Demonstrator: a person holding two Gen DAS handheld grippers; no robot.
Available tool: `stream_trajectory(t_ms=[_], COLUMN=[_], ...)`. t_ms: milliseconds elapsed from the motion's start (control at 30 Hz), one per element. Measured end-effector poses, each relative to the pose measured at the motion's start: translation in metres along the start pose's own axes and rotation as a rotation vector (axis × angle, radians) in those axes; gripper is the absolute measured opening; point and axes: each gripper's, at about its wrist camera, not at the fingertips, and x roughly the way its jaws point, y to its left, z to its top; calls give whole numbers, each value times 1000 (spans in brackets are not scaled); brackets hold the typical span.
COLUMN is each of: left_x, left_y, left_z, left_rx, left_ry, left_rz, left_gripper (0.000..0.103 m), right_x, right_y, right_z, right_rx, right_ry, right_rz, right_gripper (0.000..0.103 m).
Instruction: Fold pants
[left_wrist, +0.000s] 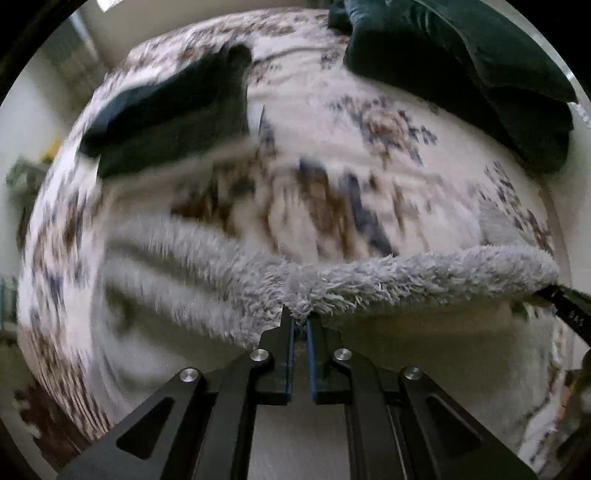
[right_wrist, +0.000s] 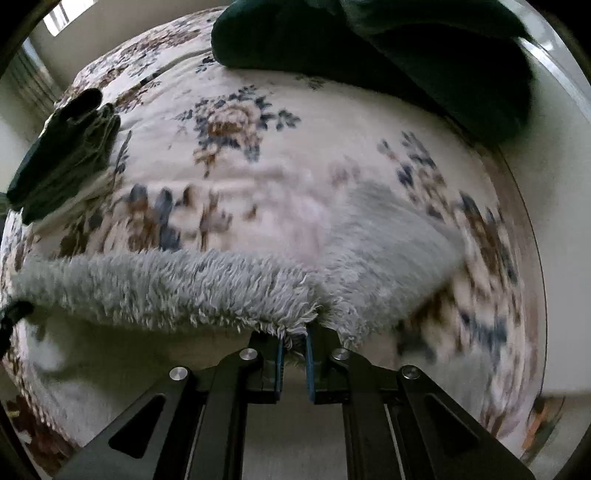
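Observation:
Fluffy grey pants (left_wrist: 388, 277) hang stretched between my two grippers above a floral bedspread (left_wrist: 332, 122). My left gripper (left_wrist: 300, 321) is shut on one end of the held edge. My right gripper (right_wrist: 293, 338) is shut on the other end, with the pants (right_wrist: 166, 288) running off to its left. The rest of the pants trails down blurred onto the bed (right_wrist: 388, 229). The right gripper's tip shows at the right edge of the left wrist view (left_wrist: 565, 299). The left gripper's tip shows at the left edge of the right wrist view (right_wrist: 14, 314).
A folded dark garment (left_wrist: 166, 114) lies on the bed at the far left, also in the right wrist view (right_wrist: 62, 158). Dark green pillows (left_wrist: 461, 62) sit at the far right, also in the right wrist view (right_wrist: 388, 55). The floral bedspread (right_wrist: 240, 122) lies between them.

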Motion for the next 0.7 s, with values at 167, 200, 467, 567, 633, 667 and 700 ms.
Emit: stream_trajectory(t_ms=[167, 200, 467, 567, 633, 667, 700], left_x=[23, 29, 120, 98, 85, 78, 72], left_y=[7, 6, 30, 47, 51, 52, 51], left_z=[-104, -115, -180, -175, -174, -172, -170], left_rx=[-74, -78, -79, -110, -102, -99, -92], left_ry=[142, 165, 343, 277, 239, 221, 198], left_rz=[-43, -43, 32, 8, 24, 31, 45], left_gripper=[3, 3, 8, 43, 88, 90, 90], right_x=[5, 11, 69, 56, 25, 25, 3], right_y=[-5, -7, 4, 6, -1, -1, -15], right_z=[-108, -130, -201, -205, -202, -202, -193], right_rx=[26, 42, -32, -34, 15, 15, 106], right_ry=[70, 101, 265, 262, 209, 209, 169], right_rz=[-41, -45, -90, -45, 10, 10, 65], right_gripper=[10, 10, 37, 69, 84, 87, 87])
